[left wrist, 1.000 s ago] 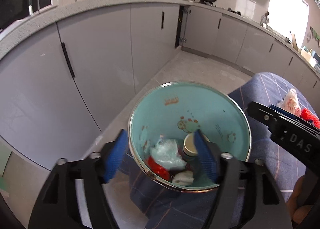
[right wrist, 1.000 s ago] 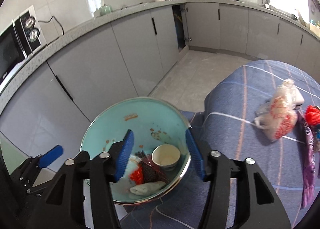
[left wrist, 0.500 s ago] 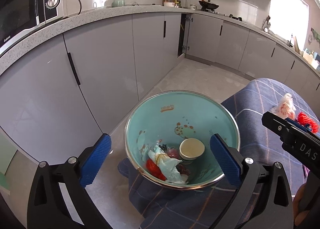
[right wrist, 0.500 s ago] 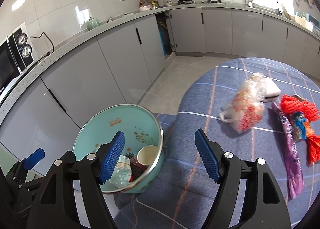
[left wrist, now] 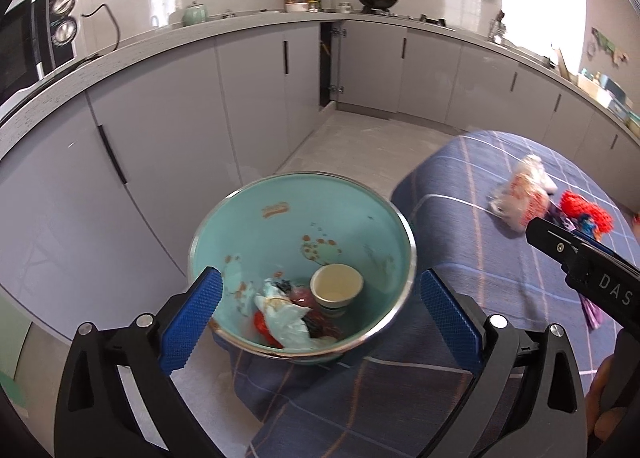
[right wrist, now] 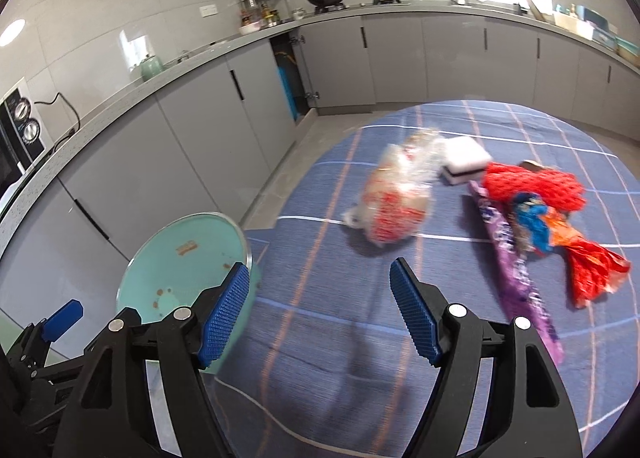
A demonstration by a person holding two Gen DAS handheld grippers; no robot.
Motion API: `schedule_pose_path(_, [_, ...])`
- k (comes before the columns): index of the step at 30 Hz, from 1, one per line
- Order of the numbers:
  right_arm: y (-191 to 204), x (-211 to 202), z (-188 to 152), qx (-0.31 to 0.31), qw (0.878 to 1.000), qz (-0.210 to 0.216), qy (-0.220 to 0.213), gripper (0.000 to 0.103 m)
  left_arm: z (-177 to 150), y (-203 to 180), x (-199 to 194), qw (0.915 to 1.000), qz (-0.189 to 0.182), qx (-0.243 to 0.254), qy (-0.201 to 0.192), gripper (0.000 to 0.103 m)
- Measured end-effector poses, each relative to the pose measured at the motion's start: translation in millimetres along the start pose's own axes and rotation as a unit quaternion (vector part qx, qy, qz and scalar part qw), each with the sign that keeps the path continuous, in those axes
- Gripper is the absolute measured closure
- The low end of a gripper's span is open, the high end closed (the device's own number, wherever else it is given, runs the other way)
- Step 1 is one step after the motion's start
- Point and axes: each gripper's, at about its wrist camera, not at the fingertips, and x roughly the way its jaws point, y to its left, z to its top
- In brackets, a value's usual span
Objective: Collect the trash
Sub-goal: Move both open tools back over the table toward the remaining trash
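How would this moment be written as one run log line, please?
left gripper: open, empty, over teal enamel bowl holding trash | right gripper: open, empty, facing clear plastic bag on blue checked tablecloth

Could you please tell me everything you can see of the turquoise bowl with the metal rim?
The turquoise enamel-looking bowl with a shiny metal rim stands upright at the edge of the blue checked tablecloth, which bunches beneath it. Its inner wall carries small brownish printed motifs. Inside lie a white paper cup on its side, crumpled pale tissue, and red and dark scraps. No gripper touches it; it sits beyond the open left gripper.
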Motion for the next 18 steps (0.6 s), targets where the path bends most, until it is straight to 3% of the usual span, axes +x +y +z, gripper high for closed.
schedule_pose_path(18, [-113.8, -32.0, -20.1, 0.060, 0.994, -0.088, -0.002, 0.030, -14.2, -94.9, 4.5, 0.9944, -0.055, 0.089, 0.013, 0.006])
